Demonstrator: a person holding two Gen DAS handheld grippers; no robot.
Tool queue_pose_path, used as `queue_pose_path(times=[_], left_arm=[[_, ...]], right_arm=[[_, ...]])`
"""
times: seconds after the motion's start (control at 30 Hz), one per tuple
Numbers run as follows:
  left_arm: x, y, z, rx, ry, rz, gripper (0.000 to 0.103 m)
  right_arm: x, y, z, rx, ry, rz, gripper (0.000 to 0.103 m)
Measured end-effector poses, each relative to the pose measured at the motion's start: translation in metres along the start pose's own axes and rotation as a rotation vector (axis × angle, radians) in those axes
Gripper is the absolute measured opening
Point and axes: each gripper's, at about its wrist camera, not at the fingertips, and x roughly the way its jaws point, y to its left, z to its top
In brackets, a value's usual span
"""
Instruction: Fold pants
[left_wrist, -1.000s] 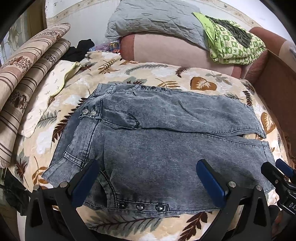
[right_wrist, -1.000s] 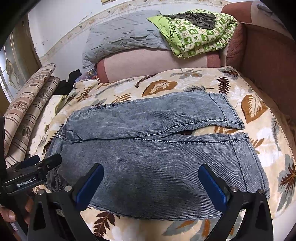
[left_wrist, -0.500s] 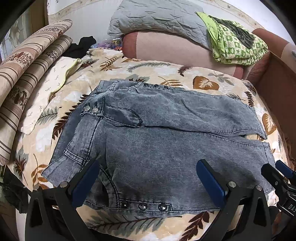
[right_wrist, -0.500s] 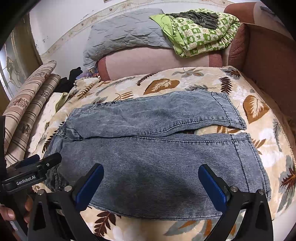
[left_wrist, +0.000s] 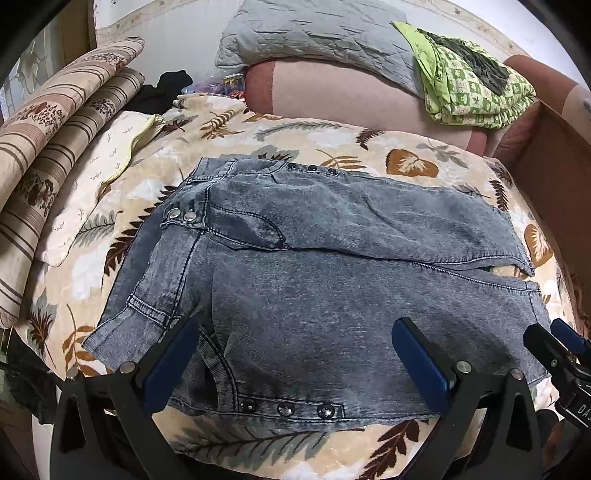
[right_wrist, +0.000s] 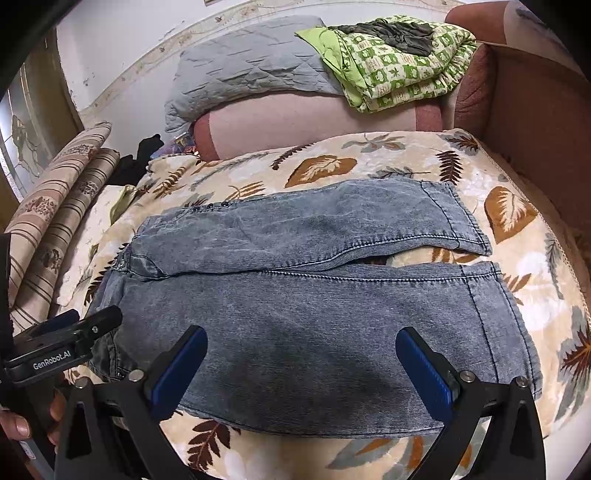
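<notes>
Grey-blue denim pants (left_wrist: 332, 280) (right_wrist: 314, 295) lie flat on a leaf-patterned blanket (left_wrist: 369, 155), waistband to the left and both leg hems to the right, the legs side by side. My left gripper (left_wrist: 295, 363) hovers open over the near waist and hip part, with nothing between its blue fingers. My right gripper (right_wrist: 301, 369) hovers open above the near leg, also holding nothing. The right gripper's tip (left_wrist: 554, 350) shows at the right edge of the left wrist view. The left gripper (right_wrist: 66, 347) shows at the left of the right wrist view, held by a hand (right_wrist: 22, 424).
Striped rolled cushions (left_wrist: 55, 147) lie along the left. A pink bolster (left_wrist: 351, 99) with a grey quilt (left_wrist: 321, 40) and a green patterned blanket (left_wrist: 472, 85) sits at the back. A brown sofa arm (right_wrist: 535, 129) rises on the right. The blanket's near edge drops off.
Both views have shifted slightly: the pants sit a little higher and closer in frame than a second ago. Both grippers stay open, and the pants have not moved.
</notes>
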Motion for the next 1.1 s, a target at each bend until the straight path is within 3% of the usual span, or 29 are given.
queue_pose_path(times=[0.83,0.93,1.1], left_arm=[[0.002,0.01,-0.001,-0.013,0.006,-0.004,0.103],[0.006,0.037,-0.004,-0.101,0.007,-0.013,0.103],[0.023,0.11,-0.023,-0.285,0.053,0.126,0.103]], right_arm=[[0.005,-0.003,-0.003,0.015,0.016,0.011,0.103],[0.01,-0.013,-0.014,0.078,0.06,0.06,0.103],[0.017,-0.05,-0.057,0.236,0.201,0.163,0.103]])
